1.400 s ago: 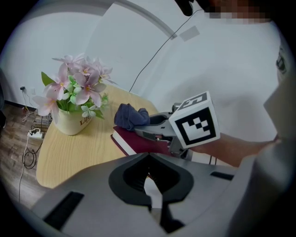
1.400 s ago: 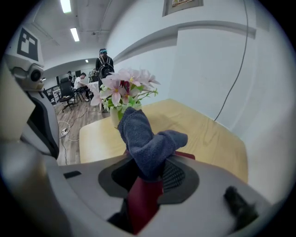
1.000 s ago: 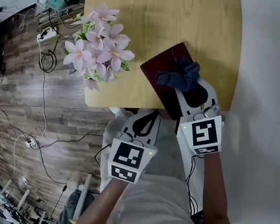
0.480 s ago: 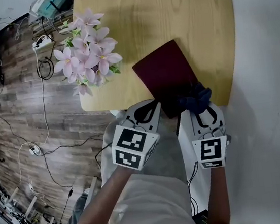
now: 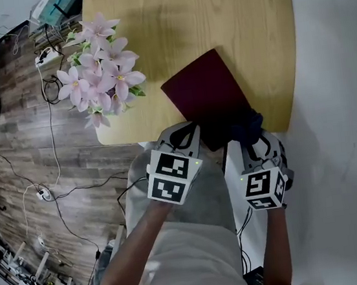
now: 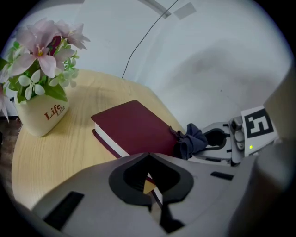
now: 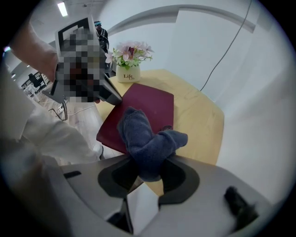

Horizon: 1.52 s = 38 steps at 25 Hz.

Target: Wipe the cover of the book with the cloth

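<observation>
The book [image 5: 208, 95], dark red and shut, is laid skew on the pale wooden bench [image 5: 214, 16], and its near corner is carried out past the bench's near edge. Beyond the book a wide stretch of bare bench top is left open as far as the far edge. A narrower bare strip is seen at the book's right, up to the rounded right-hand edge. To the left of the book, well apart from it and close to the bench's left edge, a pot of pink flowers [image 5: 94, 68] is set. The dark blue cloth [image 7: 148, 143] is bunched on the book's near right corner, by the overhang, and most of the cover beyond it is left uncovered. The right gripper [image 7: 150, 169] is closed on this cloth, a thick wad of which is pinched between the jaws, and the loose folds are pressed against the cover. The left gripper [image 6: 149, 155] is held just at the book's near left edge. Its jaws are brought together with nothing between them, and whether the book is touched by their tips cannot be told.
</observation>
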Each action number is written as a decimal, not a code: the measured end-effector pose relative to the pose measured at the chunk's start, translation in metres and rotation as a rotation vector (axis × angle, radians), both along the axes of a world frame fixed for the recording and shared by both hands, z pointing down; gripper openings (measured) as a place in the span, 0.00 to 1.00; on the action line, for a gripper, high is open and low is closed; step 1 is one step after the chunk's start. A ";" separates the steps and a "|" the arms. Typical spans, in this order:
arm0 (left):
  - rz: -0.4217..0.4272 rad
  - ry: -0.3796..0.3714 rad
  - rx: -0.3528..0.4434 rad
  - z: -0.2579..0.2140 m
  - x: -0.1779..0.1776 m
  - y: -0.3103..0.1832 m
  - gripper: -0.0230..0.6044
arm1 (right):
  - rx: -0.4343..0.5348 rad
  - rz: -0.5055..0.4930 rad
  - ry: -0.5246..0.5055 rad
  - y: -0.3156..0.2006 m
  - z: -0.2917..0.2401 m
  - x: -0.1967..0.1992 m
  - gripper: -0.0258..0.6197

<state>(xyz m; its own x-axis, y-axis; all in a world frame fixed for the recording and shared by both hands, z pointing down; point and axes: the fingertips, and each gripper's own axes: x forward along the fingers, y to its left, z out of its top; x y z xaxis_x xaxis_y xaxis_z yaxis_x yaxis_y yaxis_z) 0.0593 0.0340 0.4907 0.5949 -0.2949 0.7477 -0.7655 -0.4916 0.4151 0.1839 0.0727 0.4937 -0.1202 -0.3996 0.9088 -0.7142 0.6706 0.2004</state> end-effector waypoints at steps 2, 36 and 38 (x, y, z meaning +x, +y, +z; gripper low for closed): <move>-0.001 0.002 -0.007 0.001 0.000 0.000 0.05 | -0.010 -0.025 0.029 -0.001 0.003 -0.001 0.25; -0.011 0.011 -0.083 0.005 0.000 -0.002 0.05 | 0.073 -0.219 0.014 -0.095 -0.001 -0.059 0.25; -0.013 0.014 -0.089 0.005 -0.001 -0.002 0.05 | 0.080 -0.230 0.007 -0.102 -0.002 -0.063 0.25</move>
